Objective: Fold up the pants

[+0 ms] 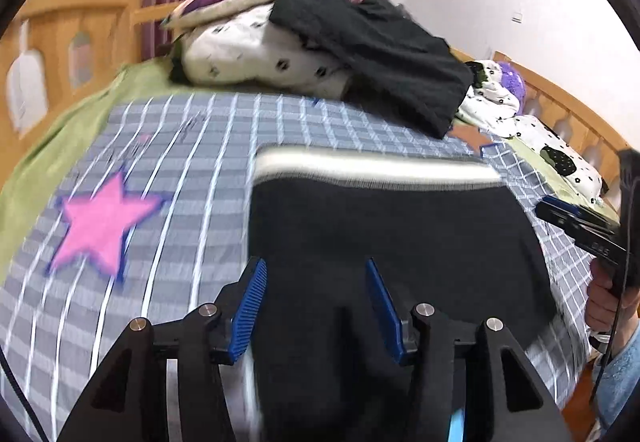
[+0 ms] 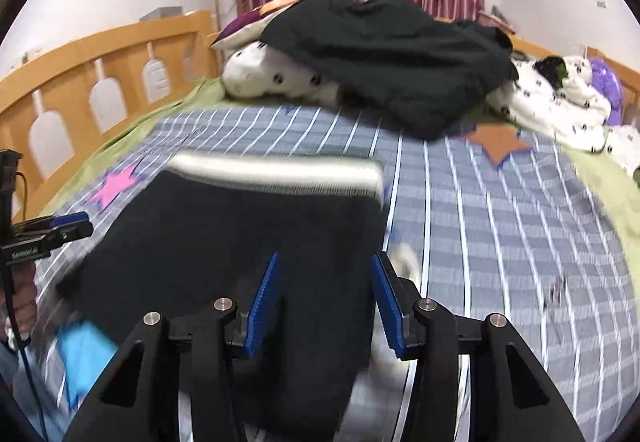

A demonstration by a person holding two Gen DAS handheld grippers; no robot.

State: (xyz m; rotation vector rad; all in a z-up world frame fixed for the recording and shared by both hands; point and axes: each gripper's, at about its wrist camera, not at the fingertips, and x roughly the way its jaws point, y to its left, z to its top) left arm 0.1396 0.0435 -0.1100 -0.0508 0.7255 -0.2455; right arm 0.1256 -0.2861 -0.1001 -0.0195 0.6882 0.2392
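Black fabric with a white-striped waistband, the pants (image 1: 384,226), is seen spread flat on a grey-blue checked bedsheet (image 1: 192,178), blurred by motion in both views. At the left of the left wrist view a wooden bed rail (image 1: 60,38) and a pink star patch (image 1: 102,226) on the sheet are shown. Toward the middle, the left gripper (image 1: 316,274) is held over the near part of the pants, its blue pads (image 1: 250,298) set well apart with dark cloth seen between them; no grip on the cloth can be made out. Behind, a dark garment (image 1: 376,54) is draped over a white spotted pillow (image 1: 248,54). Further right, the right gripper (image 2: 326,270) is likewise held with its fingers spread over the right edge of the pants.
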